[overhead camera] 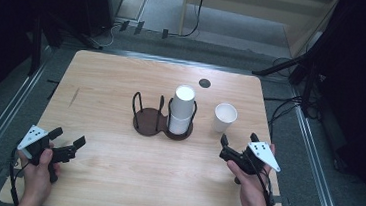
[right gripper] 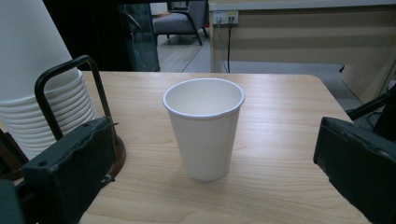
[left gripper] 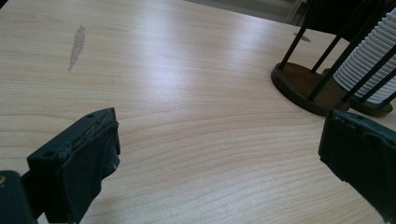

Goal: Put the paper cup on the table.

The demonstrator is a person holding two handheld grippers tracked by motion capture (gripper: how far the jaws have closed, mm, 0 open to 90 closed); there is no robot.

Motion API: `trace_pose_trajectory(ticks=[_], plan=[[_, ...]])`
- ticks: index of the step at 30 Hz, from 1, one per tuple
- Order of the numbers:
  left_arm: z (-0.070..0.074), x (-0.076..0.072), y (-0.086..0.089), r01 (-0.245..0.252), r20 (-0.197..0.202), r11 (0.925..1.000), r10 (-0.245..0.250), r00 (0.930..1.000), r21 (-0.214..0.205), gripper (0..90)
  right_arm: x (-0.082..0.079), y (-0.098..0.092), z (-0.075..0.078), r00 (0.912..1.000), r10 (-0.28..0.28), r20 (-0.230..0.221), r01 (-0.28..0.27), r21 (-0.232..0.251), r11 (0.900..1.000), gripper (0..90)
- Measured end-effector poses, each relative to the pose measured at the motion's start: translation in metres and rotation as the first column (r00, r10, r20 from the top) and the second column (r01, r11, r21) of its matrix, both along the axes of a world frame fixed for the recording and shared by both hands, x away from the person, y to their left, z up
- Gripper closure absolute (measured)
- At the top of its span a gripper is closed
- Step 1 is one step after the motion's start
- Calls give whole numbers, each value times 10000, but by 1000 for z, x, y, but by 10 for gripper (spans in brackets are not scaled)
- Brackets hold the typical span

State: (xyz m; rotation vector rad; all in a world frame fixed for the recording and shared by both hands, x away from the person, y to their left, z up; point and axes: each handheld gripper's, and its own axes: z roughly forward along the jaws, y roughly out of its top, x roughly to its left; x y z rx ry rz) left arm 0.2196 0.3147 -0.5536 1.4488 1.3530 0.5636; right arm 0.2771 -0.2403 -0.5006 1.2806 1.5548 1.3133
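the single paper cup (overhead camera: 225, 116) stands upright on the desk (overhead camera: 114, 177), mouth up, just to the right of the dark wooden cup holder (overhead camera: 161, 123) and apart from it. the right gripper (overhead camera: 239, 144) sits near the desk's right near edge, and the cup lies directly ahead of it, a short way farther from the person and slightly to the left. in the right gripper view the cup (right gripper: 204, 128) stands centred between the two black jaws, which are spread wide with nothing between them, so the approach line already runs straight at the cup's side. its long axis is vertical, so a level push forward would bring the jaws to either side of the wall below the rim. the left gripper (overhead camera: 67, 144) rests well apart at the desk's left near corner, its jaws also wide apart and empty; in the left gripper view bare desk (left gripper: 187, 116) lies ahead of it, with the holder (left gripper: 303, 84) off to the far right. the right hand (overhead camera: 252, 182) is plainly the nearer one to the loose cup. the stack of cups (overhead camera: 182, 110) stands upright in the holder's right ring, close on the cup's left, so i judge a forward reach needs to stay clear of the holder's black rods (right gripper: 70, 93).
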Motion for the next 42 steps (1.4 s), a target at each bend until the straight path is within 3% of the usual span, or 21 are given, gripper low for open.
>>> trace_pose_trajectory(ticks=[7,28,31,32,42], plan=[[0,0,-1,-32,5,10000,32,10000,52,0,-14,-19,-1,9999,-19,130,20,-47,10000,0],[0,-1,-1,-42,1,10000,42,10000,69,0,-53,-67,-31,9975,-580,-399,581,10,9983,0],[0,-1,-1,-38,4,10000,38,10000,45,0,-57,-70,-35,9966,-647,-518,654,116,9978,0],[0,-1,-1,-38,6,10000,38,10000,37,0,-58,-71,-39,9950,-732,-680,728,-80,9973,0],[0,0,-1,-28,-21,10000,28,10000,22,0,-59,-71,-46,9942,-730,-792,732,-3,9973,0]])
